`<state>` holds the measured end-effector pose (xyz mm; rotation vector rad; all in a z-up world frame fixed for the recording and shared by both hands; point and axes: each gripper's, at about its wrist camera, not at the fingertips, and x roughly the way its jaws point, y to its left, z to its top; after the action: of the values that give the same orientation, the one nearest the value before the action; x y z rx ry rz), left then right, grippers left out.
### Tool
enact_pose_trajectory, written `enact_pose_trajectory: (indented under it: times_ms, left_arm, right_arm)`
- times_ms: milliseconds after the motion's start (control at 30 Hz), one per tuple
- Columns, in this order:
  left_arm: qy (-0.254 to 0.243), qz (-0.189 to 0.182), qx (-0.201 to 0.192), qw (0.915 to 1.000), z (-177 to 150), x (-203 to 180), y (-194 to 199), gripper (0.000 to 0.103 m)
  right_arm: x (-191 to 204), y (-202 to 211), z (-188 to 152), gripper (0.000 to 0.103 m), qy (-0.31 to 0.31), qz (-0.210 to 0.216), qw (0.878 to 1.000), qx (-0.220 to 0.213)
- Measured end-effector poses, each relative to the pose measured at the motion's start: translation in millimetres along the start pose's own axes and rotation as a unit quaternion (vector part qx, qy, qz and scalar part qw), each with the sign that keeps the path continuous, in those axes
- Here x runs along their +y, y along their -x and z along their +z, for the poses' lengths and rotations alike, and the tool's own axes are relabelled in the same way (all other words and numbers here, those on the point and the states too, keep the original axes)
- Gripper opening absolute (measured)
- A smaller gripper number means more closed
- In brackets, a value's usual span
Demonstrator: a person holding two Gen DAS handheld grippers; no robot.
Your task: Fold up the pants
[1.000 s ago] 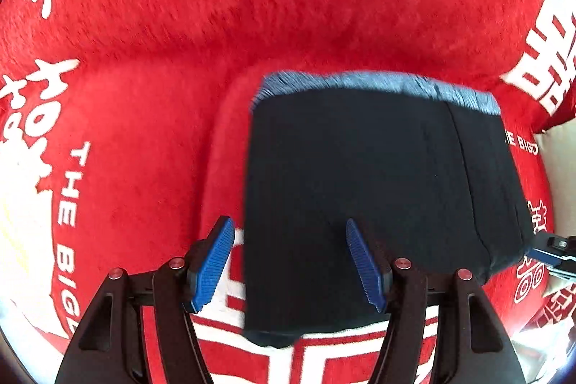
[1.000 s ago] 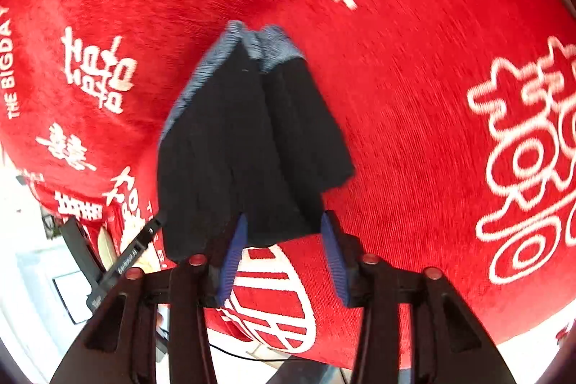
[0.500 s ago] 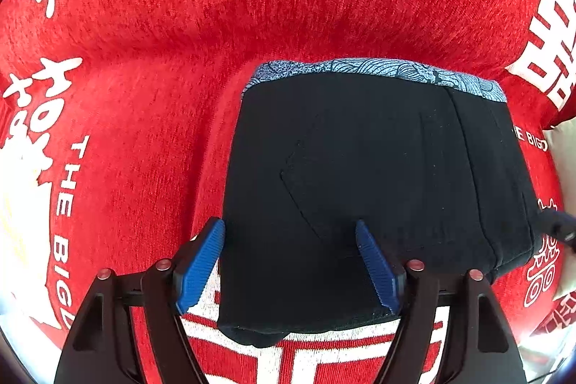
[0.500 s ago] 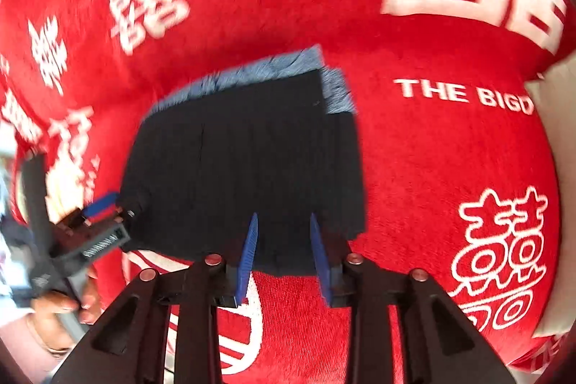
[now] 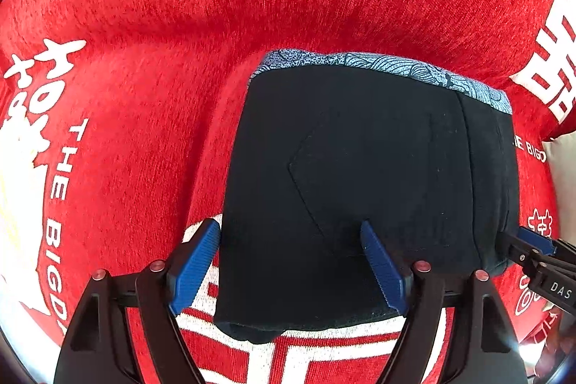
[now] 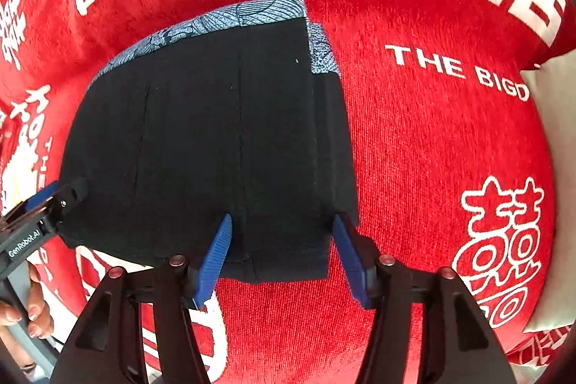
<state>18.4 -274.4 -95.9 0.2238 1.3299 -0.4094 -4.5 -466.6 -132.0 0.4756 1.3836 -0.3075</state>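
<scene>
Since the pants [image 5: 360, 186] lie folded at frame centre on the red blanket [image 5: 144, 96], my left gripper [image 5: 288, 261] gapes empty, while my right gripper [image 6: 284, 254] has just been opening, releasing the near edge.

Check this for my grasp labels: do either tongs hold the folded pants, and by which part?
Nothing is held. Both the left tongs and right tongs stand open over the near edge of the folded pants; the right jaws have just been opening.
</scene>
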Motion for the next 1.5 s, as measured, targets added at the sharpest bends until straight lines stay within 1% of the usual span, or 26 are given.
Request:
enact_pose_trajectory:
  times_ms: [33, 67, 100, 167, 233, 333, 367, 400, 467, 533, 633, 667, 700, 800, 900, 967, 1100, 1167, 1200, 1267, 1333, 1367, 1400, 1433, 1467, 1500]
  left_arm:
    - [-0.001, 0.001, -0.001, 1.0, -1.1, 0.0, -1.1, 0.082]
    - [-0.001, 0.002, 0.0, 1.0, -1.4, 0.2, -1.5, 0.088]
    - [-0.001, 0.002, 0.002, 1.0, -1.8, 0.7, -2.0, 0.091]
    - [-0.001, -0.002, 0.005, 1.0, -3.6, 0.9, -1.8, 0.091]
    - [-0.004, -0.005, 0.007, 1.0, -3.4, 1.1, -1.8, 0.091]
    - [-0.009, -0.006, 0.009, 0.9999, -3.7, 1.0, -3.1, 0.091]
    - [-0.011, -0.008, 0.01, 0.9999, -3.3, 0.9, -2.9, 0.091]
    - [-0.012, -0.01, 0.013, 0.9998, -1.3, 0.3, -3.0, 0.091]
    - [-0.016, -0.022, 0.02, 0.9994, 3.6, 1.0, -1.9, 0.091]
    - [-0.02, -0.042, 0.019, 0.9987, 8.4, 3.9, 8.1, 0.091]
    - [-0.031, -0.073, 0.01, 0.9968, 20.5, 15.1, 16.1, 0.091]
    - [-0.034, -0.086, 0.012, 0.9956, 25.4, 18.6, 17.0, 0.091]
    - [-0.037, -0.108, 0.019, 0.9933, 32.2, 23.8, 15.4, 0.091]
    - [-0.038, -0.16, 0.05, 0.9851, 46.4, 37.7, 1.0, 0.091]
    - [-0.033, -0.186, 0.078, 0.9789, 55.7, 49.3, -20.4, 0.091]
    - [-0.023, -0.213, 0.097, 0.972, 58.2, 57.3, -34.6, 0.091]
    - [-0.024, -0.244, 0.12, 0.962, 62.1, 58.7, -56.6, 0.091]
    - [-0.029, -0.252, 0.128, 0.9587, 63.4, 55.9, -62.0, 0.091]
    - [-0.034, -0.259, 0.131, 0.9564, 64.5, 52.3, -64.0, 0.091]
    - [-0.038, -0.263, 0.135, 0.9547, 67.0, 44.5, -67.5, 0.091]
    - [-0.038, -0.261, 0.138, 0.9546, 66.0, 37.5, -69.2, 0.091]
    - [-0.039, -0.256, 0.136, 0.9564, 65.2, 34.6, -68.6, 0.091]
    - [-0.04, -0.249, 0.128, 0.9591, 64.1, 32.6, -66.4, 0.088]
    - [-0.039, -0.248, 0.118, 0.9609, 63.3, 30.6, -63.4, 0.085]
    - [-0.036, -0.249, 0.11, 0.9615, 62.3, 30.1, -60.2, 0.077]
    - [-0.032, -0.253, 0.103, 0.9614, 61.5, 30.4, -55.8, 0.067]
  right_arm:
    - [-1.9, 1.5, -1.1, 0.061, 0.001, 0.0, 1.0, -0.002]
    - [-1.0, 2.5, -2.3, 0.061, 0.004, 0.0, 1.0, -0.005]
    - [-0.8, 3.8, -5.2, 0.062, 0.006, -0.001, 1.0, -0.007]
    - [-1.1, 7.0, -7.3, 0.063, 0.004, 0.001, 1.0, -0.009]
    - [-2.5, 9.7, -13.1, 0.063, 0.0, 0.003, 1.0, -0.008]
    - [-2.8, 16.9, -12.7, 0.064, -0.002, 0.012, 1.0, -0.005]
    - [-21.0, 24.9, -19.0, 0.066, -0.006, 0.022, 1.0, -0.003]
    - [-23.2, 27.4, -20.2, 0.068, -0.01, 0.03, 1.0, -0.001]
    - [-28.9, 36.8, -17.8, 0.07, -0.021, 0.056, 0.998, -0.002]
    - [-39.7, 40.9, -18.4, 0.073, -0.03, 0.084, 0.996, -0.008]
    - [-63.5, 41.8, -11.5, 0.074, -0.046, 0.13, 0.99, -0.018]
    - [-73.6, 40.4, -6.6, 0.074, -0.051, 0.148, 0.987, -0.021]
    - [-82.9, 37.4, -1.5, 0.074, -0.055, 0.165, 0.985, -0.023]
    - [-110.1, 21.4, 14.4, 0.074, -0.077, 0.209, 0.975, -0.016]
    - [-132.0, 1.9, 24.1, 0.074, -0.089, 0.269, 0.959, 0.007]
    - [-141.9, -16.1, 27.7, 0.074, -0.1, 0.299, 0.949, 0.029]
    - [-150.4, -35.5, 33.0, 0.074, -0.097, 0.363, 0.925, 0.05]
    - [-155.0, -42.6, 35.8, 0.074, -0.097, 0.392, 0.913, 0.058]
    - [-155.8, -44.2, 36.4, 0.074, -0.096, 0.398, 0.91, 0.061]
    - [-153.4, -49.0, 39.0, 0.075, -0.088, 0.407, 0.907, 0.063]
    - [-145.8, -51.8, 44.1, 0.074, -0.076, 0.406, 0.908, 0.067]
    - [-141.1, -54.4, 47.2, 0.068, -0.074, 0.401, 0.91, 0.072]
    - [-134.2, -57.5, 51.2, 0.061, -0.077, 0.392, 0.913, 0.079]
    - [-132.6, -57.1, 51.6, 0.057, -0.083, 0.387, 0.915, 0.083]
    - [-134.1, -55.1, 49.9, 0.048, -0.091, 0.39, 0.912, 0.083]
    - [-135.1, -51.8, 48.3, 0.042, -0.098, 0.395, 0.91, 0.079]
